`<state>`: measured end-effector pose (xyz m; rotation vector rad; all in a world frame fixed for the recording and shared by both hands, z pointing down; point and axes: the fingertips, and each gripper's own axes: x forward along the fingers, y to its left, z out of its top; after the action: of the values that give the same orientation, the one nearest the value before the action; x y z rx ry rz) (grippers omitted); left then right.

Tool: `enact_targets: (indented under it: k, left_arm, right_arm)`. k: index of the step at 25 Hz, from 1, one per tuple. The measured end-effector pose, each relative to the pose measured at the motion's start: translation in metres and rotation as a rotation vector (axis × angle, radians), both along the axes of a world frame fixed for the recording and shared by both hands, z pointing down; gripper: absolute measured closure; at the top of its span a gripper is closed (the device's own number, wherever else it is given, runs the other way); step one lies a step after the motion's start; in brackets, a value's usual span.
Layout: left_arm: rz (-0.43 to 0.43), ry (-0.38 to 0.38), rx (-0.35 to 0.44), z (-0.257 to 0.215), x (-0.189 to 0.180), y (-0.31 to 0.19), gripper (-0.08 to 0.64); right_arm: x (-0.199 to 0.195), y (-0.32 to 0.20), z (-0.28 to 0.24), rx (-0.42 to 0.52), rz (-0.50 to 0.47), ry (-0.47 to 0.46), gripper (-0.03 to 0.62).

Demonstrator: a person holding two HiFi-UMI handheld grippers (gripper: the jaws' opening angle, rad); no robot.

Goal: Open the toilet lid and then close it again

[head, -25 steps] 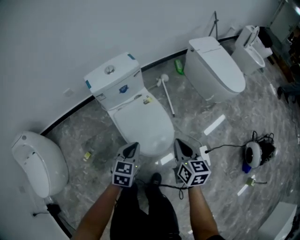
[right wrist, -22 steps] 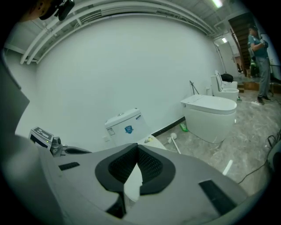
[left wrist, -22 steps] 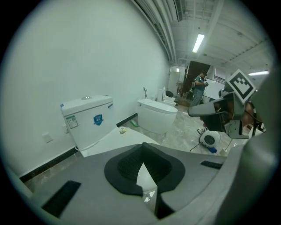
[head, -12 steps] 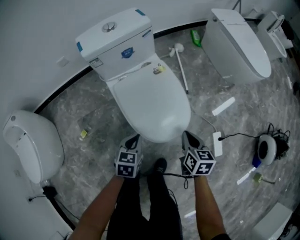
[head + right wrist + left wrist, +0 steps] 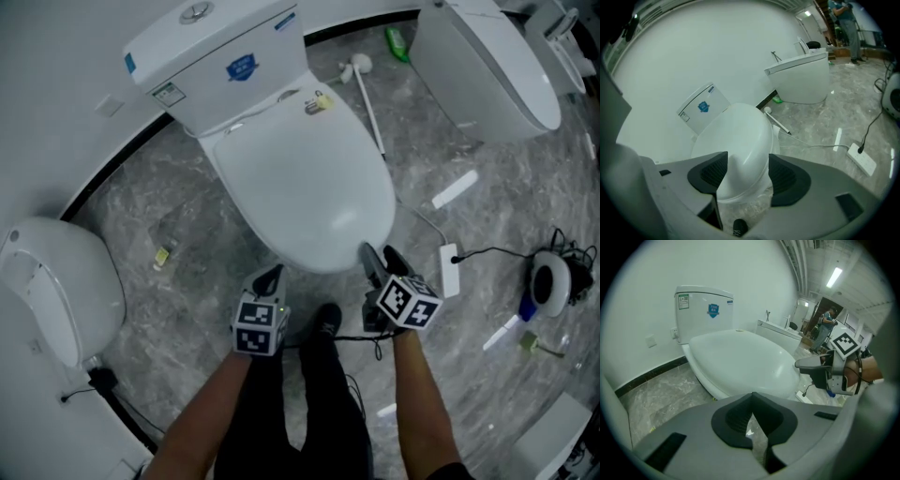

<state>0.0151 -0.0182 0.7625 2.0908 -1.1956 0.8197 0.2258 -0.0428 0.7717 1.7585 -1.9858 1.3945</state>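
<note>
A white toilet stands against the wall with its lid (image 5: 300, 178) down and its tank (image 5: 216, 56) behind. Both grippers are low at the bowl's front rim. My left gripper (image 5: 270, 277) hangs just off the front left of the rim, jaws shut on nothing (image 5: 752, 418). My right gripper (image 5: 381, 255) is at the front right of the rim and its jaws are opening. In the right gripper view the lid's front edge (image 5: 740, 136) shows between the spread pads (image 5: 710, 173), which do not press on it. The left gripper view shows the lid (image 5: 740, 362) ahead and the right gripper (image 5: 820, 366) beside it.
A second toilet (image 5: 56, 291) lies at the left and a third (image 5: 487, 66) at the upper right. A toilet brush (image 5: 370, 94), a green bottle (image 5: 397, 42), a power strip (image 5: 451, 270) with its cable and a round device (image 5: 548, 281) lie on the marble floor. My shoe (image 5: 325, 321) is below the bowl.
Both grippers have come down to the toilet's front rim and the toilet now fills more of the head view. The right jaws have gone from shut to spread wide.
</note>
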Motion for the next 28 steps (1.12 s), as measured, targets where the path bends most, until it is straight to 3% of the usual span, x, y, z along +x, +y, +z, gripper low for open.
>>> enact_targets:
  k: [8,12,19,28]
  left_arm:
    - [0.007,0.005,-0.029,0.010,0.001,0.009,0.551]
    - [0.029,0.017,-0.035,0.011,0.008,0.016,0.551]
    - [0.067,0.015,-0.050,0.014,0.018,0.027,0.551]
    - [0.091,0.003,-0.084,0.023,0.020,0.038,0.552]
  right_arm:
    - [-0.001,-0.004,0.009,-0.006,0.092,-0.154,0.308]
    - [0.001,-0.005,0.008,0.000,0.123,-0.180,0.307]
    - [-0.021,0.006,0.008,-0.065,0.054,-0.225,0.349]
    - [-0.031,0.011,0.001,-0.077,0.098,-0.307,0.353]
